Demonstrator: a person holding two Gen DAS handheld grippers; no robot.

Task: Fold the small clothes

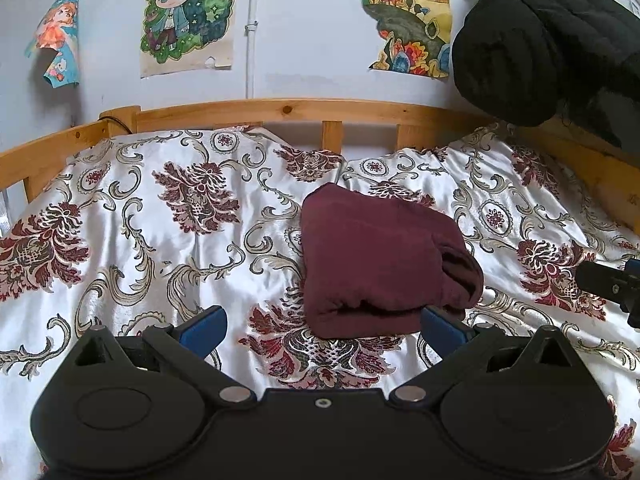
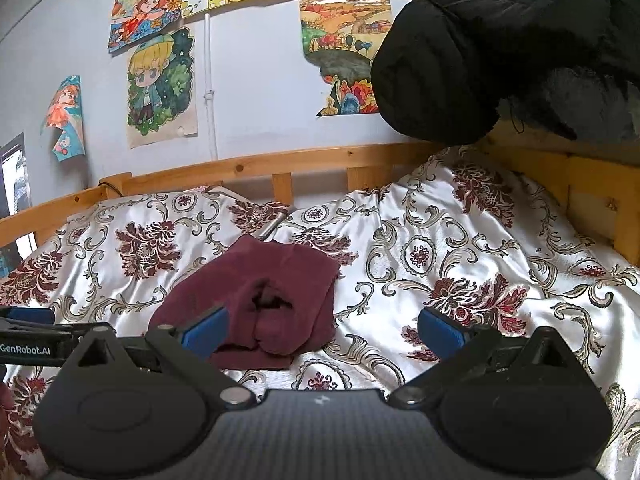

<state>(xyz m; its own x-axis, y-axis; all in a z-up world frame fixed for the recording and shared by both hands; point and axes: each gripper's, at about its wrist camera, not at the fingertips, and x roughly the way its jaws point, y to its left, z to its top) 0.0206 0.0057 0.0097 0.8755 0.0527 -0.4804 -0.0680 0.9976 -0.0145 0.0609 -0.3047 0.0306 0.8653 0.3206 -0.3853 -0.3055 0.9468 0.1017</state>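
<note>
A maroon garment (image 1: 376, 260) lies folded into a thick bundle on the patterned bedspread (image 1: 160, 216), its open edges toward the near right. My left gripper (image 1: 324, 328) hovers open just in front of the bundle's near edge, holding nothing. In the right wrist view the same maroon garment (image 2: 264, 300) sits left of centre, and my right gripper (image 2: 322, 330) stands open at its near right corner, empty. The left blue pad (image 2: 204, 334) overlaps the cloth's near left part. The right gripper's tip (image 1: 612, 286) shows at the right edge of the left wrist view.
A wooden bed rail (image 1: 304, 110) runs along the far side against a wall with drawings (image 1: 188, 20). A black padded jacket (image 1: 552, 40) hangs over the rail at the far right. The other gripper's body (image 2: 32, 336) shows at the left edge of the right wrist view.
</note>
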